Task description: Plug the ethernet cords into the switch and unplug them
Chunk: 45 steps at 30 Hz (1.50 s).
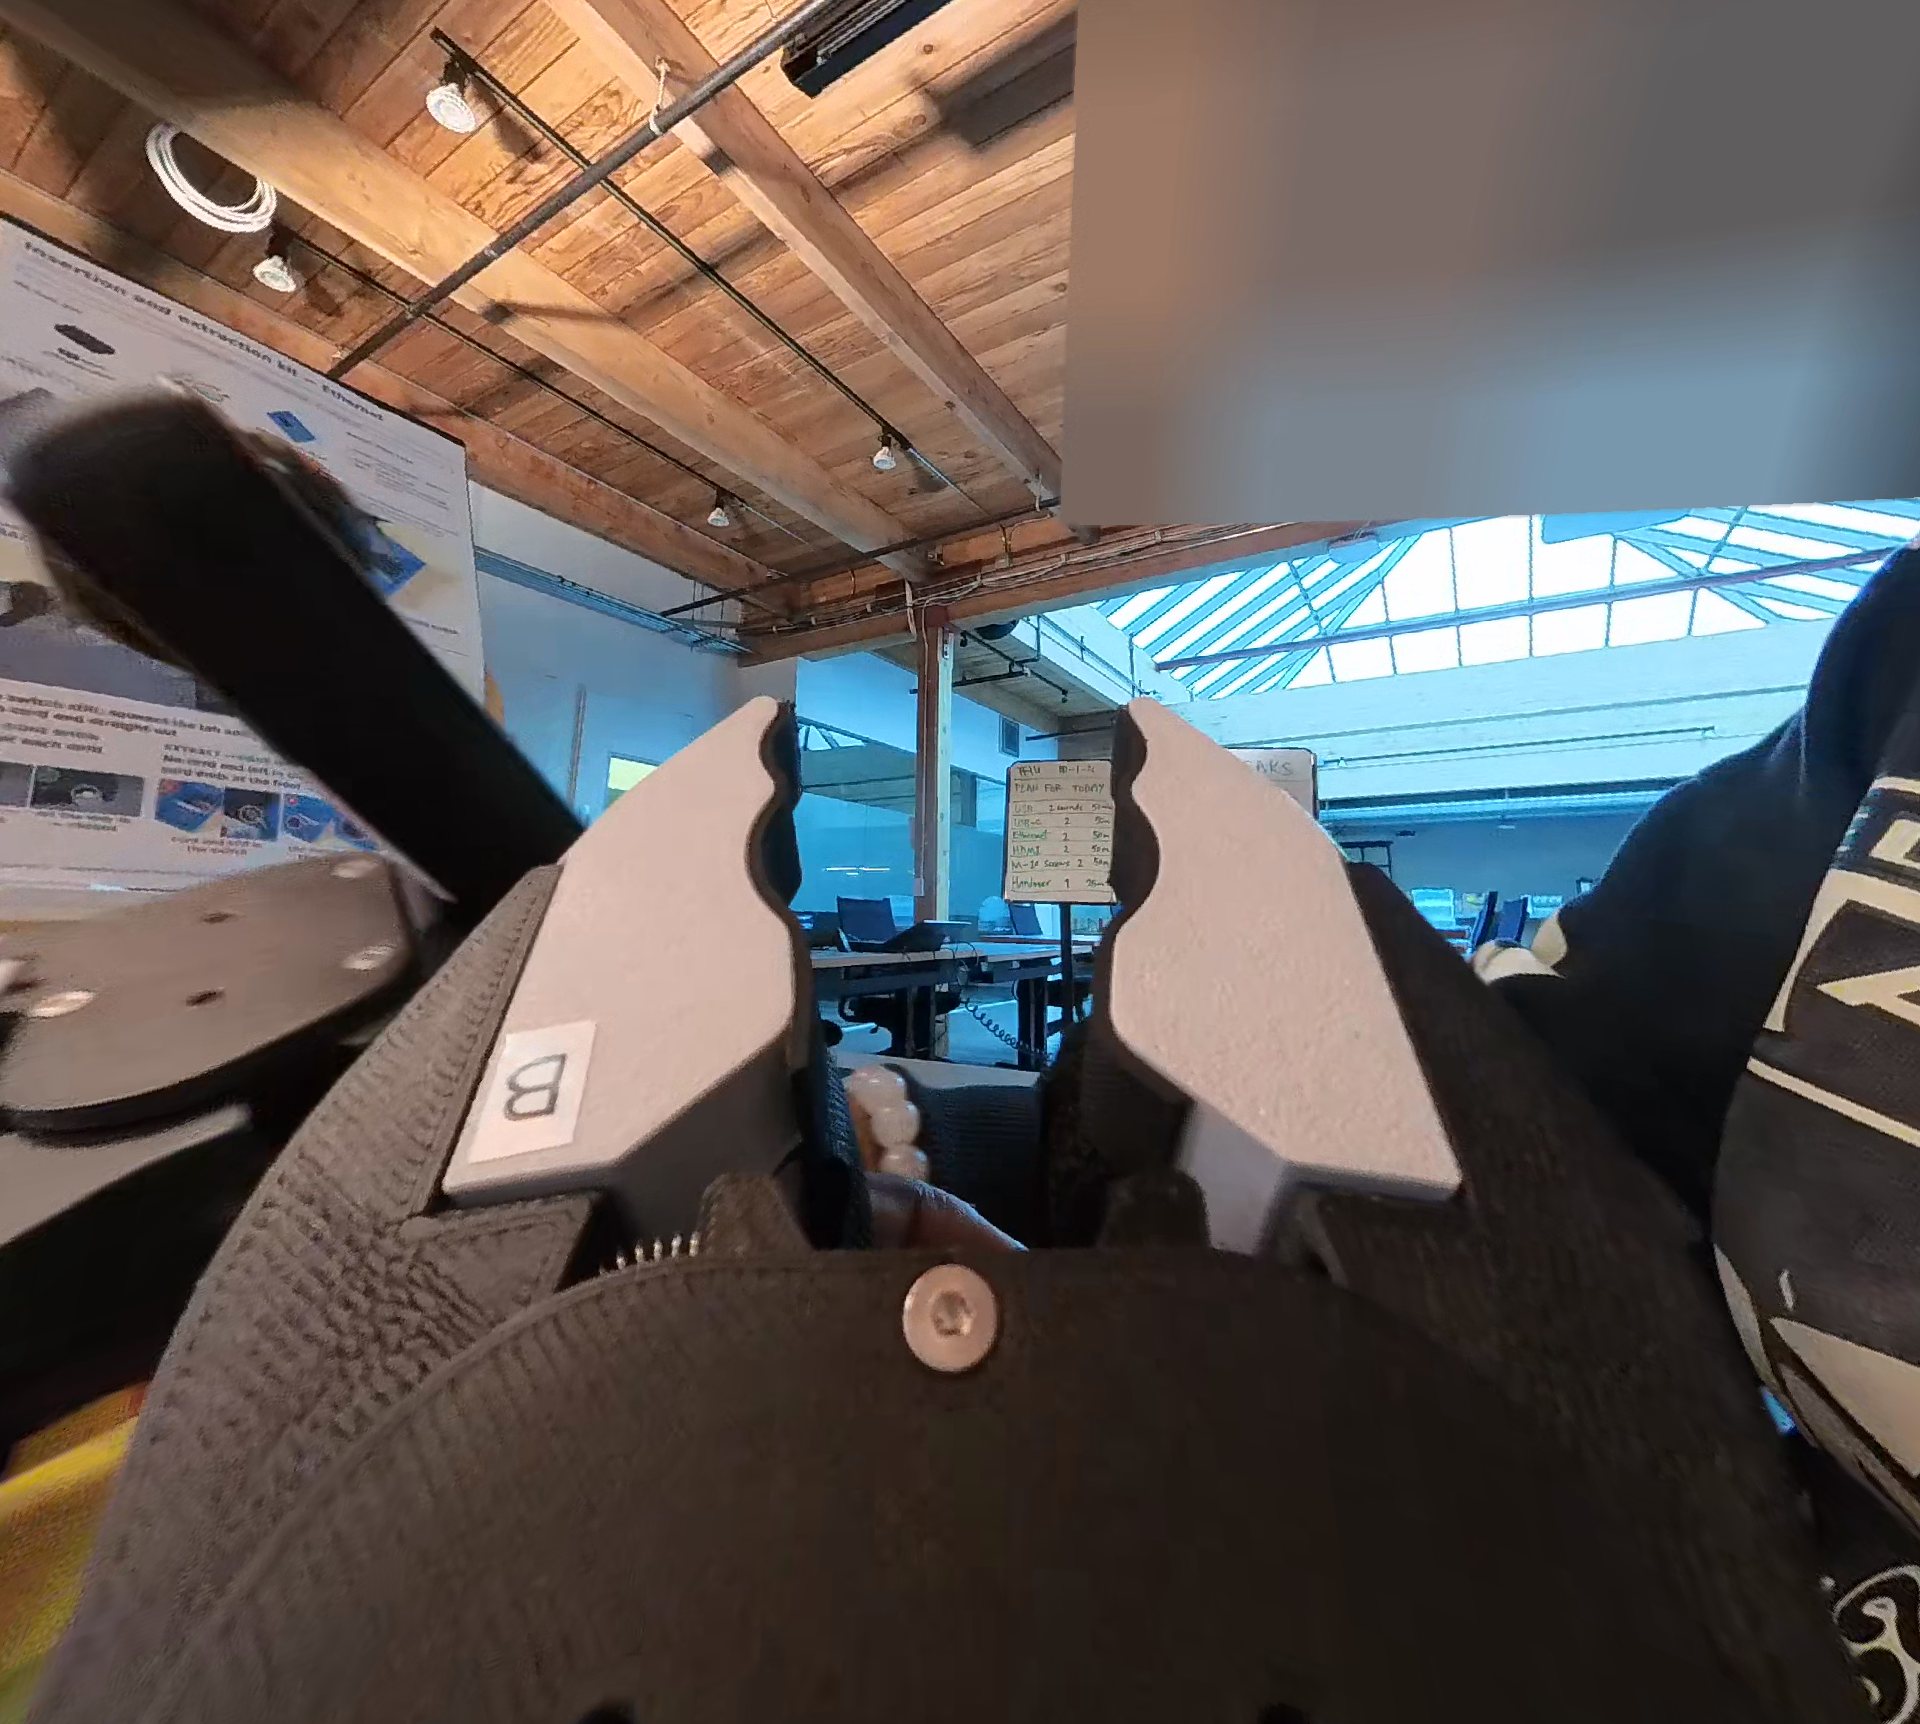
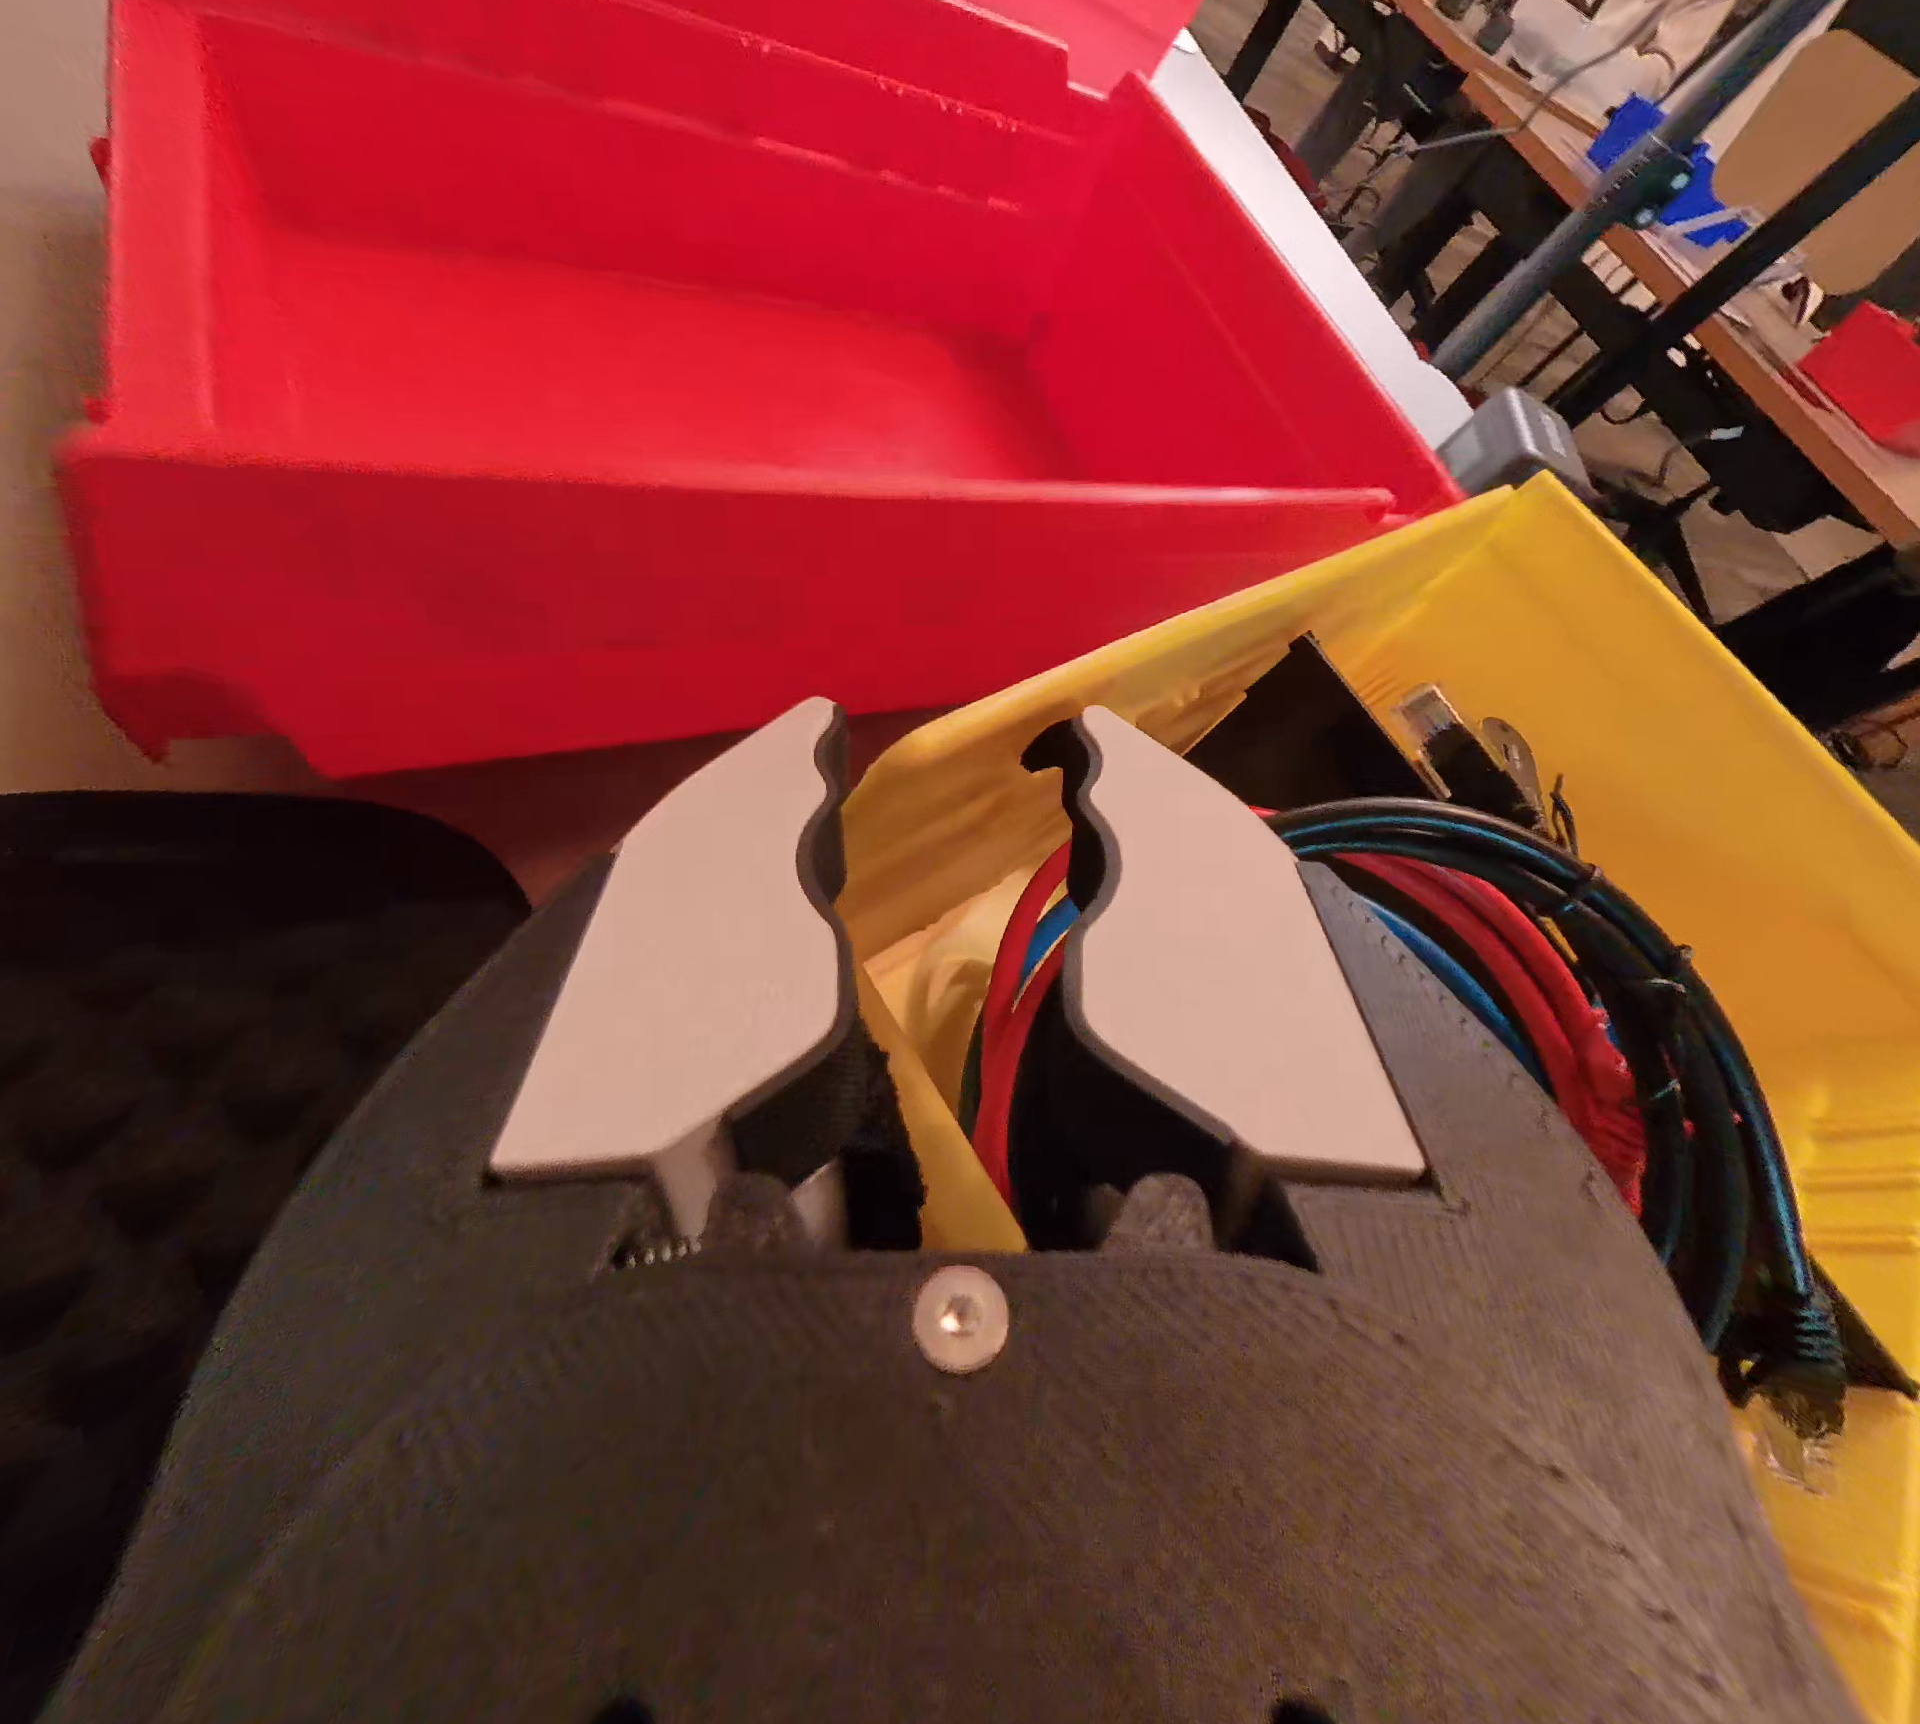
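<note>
Left wrist view: left gripper spread, empty, aimed at ceiling; no switch seen. Right wrist view: right gripper spread, empty, over yellow bin holding ethernet cords. Best: pinch 1 plug end, not bundle.

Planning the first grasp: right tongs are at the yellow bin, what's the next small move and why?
Probably ease the right tongs down and right into the yellow bin toward the coiled cords. They are open with nothing held, straddling the bin's rim, with the cords just beyond. The left tongs are open and point up at the ceiling.
</note>
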### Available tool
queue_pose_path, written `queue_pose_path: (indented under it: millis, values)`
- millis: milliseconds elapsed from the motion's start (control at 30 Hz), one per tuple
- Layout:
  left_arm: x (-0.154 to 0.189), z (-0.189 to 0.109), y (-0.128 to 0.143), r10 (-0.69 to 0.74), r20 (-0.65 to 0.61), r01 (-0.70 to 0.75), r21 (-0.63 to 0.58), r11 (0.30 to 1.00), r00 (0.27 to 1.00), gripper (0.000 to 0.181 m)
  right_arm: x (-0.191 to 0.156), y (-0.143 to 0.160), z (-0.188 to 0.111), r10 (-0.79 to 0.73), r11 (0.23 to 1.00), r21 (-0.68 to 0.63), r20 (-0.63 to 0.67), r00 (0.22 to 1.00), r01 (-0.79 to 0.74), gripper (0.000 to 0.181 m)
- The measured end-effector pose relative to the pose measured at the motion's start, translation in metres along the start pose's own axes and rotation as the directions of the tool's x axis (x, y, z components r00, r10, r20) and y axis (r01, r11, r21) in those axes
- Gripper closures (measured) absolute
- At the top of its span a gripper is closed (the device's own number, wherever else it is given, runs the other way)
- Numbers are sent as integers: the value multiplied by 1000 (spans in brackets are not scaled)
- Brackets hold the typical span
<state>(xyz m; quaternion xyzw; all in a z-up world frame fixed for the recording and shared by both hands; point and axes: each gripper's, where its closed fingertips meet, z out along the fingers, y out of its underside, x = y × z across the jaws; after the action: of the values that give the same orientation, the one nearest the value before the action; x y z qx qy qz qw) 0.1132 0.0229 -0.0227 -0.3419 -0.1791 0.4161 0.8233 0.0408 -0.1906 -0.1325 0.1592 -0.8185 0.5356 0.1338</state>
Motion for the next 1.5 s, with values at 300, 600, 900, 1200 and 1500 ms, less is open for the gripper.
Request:
queue_pose_path:
  millis: [300,600,900,1200,1500]
  values:
    - [0,0,1,-6,-1,6,-2,1000,1000,124,-5,-12,19,-33,998,61,108,994,27,139]
    - [0,0,2,-12,-2,12,-7,1000,1000,124,-3,-10,16,-111,989,115,195,974,90,139]
    - [-23,-10,-34,-3,120,1,18,1000,993,125,21,-41,-26,-49,940,338,-14,999,51,122]
    - [-154,-149,-180,610,610,-370,-485,792,506,112,-17,-70,-70,230,842,482,85,969,-242,123]
    - [-220,-273,-136,629,687,90,-698,710,365,103,-67,-29,-18,246,954,151,104,964,-260,127]
